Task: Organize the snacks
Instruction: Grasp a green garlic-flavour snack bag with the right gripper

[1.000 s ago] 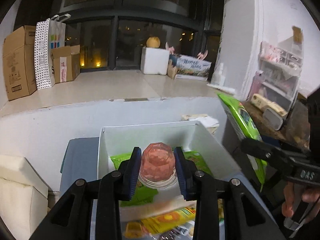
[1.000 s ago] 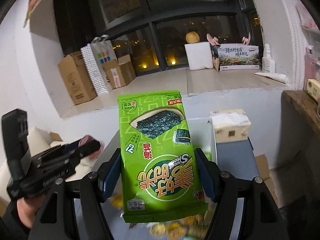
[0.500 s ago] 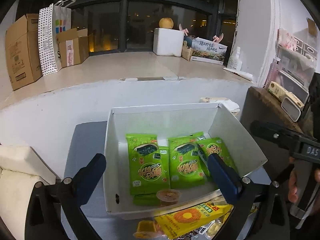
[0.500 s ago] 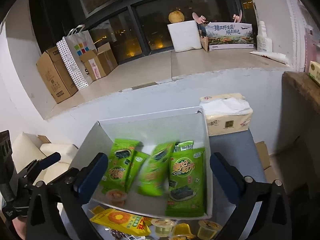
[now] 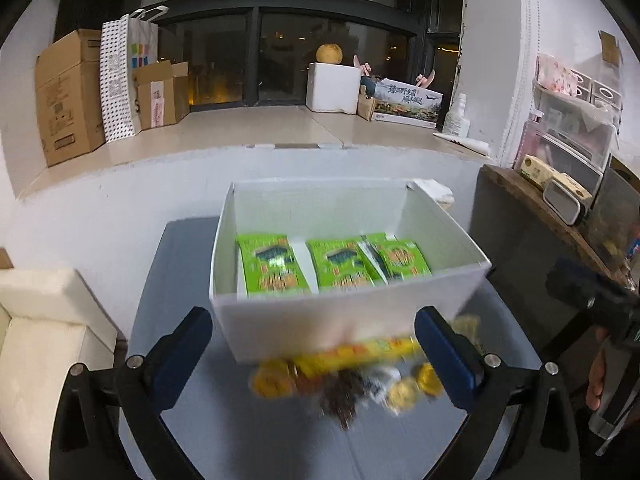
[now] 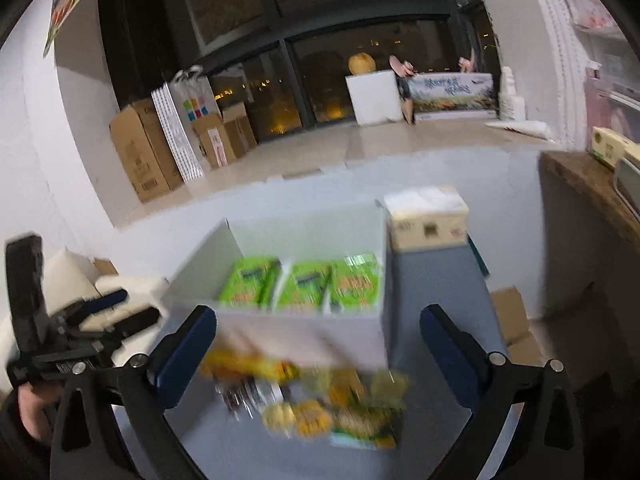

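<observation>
Lying blurred between both wide-open, empty claws (image 5: 314, 342) (image 6: 318, 346), loose snacks (image 5: 348, 376) front the white box (image 5: 320, 320).

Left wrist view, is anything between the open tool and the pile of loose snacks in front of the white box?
Nothing visible. The left tool is open and empty, and the blurred snack pile lies on the table between its fingers and the white box.

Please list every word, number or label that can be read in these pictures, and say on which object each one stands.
None can be read with certainty.
Long printed box on the ledge: large Chinese characters, too blurred to quote.
Green snack packets in the white box: print smeared.
Cardboard box and paper bag: labels too small.
Tissue pack: marks illegible.
</observation>
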The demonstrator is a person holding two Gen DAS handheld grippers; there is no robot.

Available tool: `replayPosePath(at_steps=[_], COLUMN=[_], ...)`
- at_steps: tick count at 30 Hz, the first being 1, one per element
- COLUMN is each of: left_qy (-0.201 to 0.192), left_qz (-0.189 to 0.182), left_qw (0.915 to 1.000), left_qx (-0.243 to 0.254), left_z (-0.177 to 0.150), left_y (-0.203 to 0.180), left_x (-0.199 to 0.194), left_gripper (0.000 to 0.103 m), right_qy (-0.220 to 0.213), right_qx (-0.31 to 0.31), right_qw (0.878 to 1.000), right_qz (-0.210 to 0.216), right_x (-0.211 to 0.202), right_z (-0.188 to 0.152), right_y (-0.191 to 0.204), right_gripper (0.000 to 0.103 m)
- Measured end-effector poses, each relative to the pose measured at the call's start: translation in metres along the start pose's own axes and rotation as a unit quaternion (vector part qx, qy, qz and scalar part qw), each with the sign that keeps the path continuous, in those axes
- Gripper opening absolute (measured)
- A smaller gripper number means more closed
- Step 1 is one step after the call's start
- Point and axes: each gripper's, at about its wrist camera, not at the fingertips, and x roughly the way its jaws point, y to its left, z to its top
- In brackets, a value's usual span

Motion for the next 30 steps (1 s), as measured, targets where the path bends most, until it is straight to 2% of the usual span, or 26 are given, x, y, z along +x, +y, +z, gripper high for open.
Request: replayPosePath(at_steps=[5, 8, 12, 19, 21, 25, 26, 27, 30], left_qy=[0.018, 0.028, 0.051, 0.067, 0.069, 0.071, 0.071, 0.072, 0.075], left_qz=[0.006, 0.002, -0.004, -0.009, -0.009, -0.010, -0.009, -0.008, -0.007], left_qw=[0.9998, 0.9996, 0.9986, 0.9977, 0.9975, 0.9974, 0.9974, 0.9974, 0.9971], left_qx=[-0.001, -0.002, -0.011, -0.010, -0.008, -0.005, -0.005, -0.005, -0.005], left_z=[-0.047, -0.072, -0.097, -0.112, -0.112, -0.112, -0.112, -0.112, -0.112], left_y=[-0.012, -0.018, -0.023, -0.025, -0.024, -0.025, -0.025, -0.024, -0.024], left_x=[-0.011, -0.013, -0.009, -0.006, -0.004, -0.002, -0.001, -0.001, 0.004], left_gripper=[0.103, 0.103, 0.103, 0.103, 0.103, 0.103, 0.103, 0.103, 0.103], right_qy=[0.034, 0.066, 0.090, 0.100, 0.109, 0.123, 0.123, 0.124, 0.122], right_qx=[0.016, 0.032, 0.042, 0.046, 0.052, 0.028, 0.025, 0.024, 0.018], right_qw=[0.999, 0.997, 0.995, 0.993, 0.992, 0.990, 0.991, 0.991, 0.990], right_qz=[0.002, -0.014, -0.020, -0.037, -0.035, -0.059, -0.056, -0.051, -0.063], right_x=[-0.006, 0.006, 0.028, 0.068, 0.083, 0.102, 0.103, 0.104, 0.102], right_z=[-0.055, -0.082, -0.096, -0.095, -0.091, -0.086, -0.084, -0.083, -0.085], right_y=[-0.020, -0.033, -0.040, -0.041, -0.043, -0.041, -0.040, -0.039, -0.040], right_gripper=[0.103, 0.103, 0.103, 0.103, 0.097, 0.081, 0.079, 0.072, 0.061])
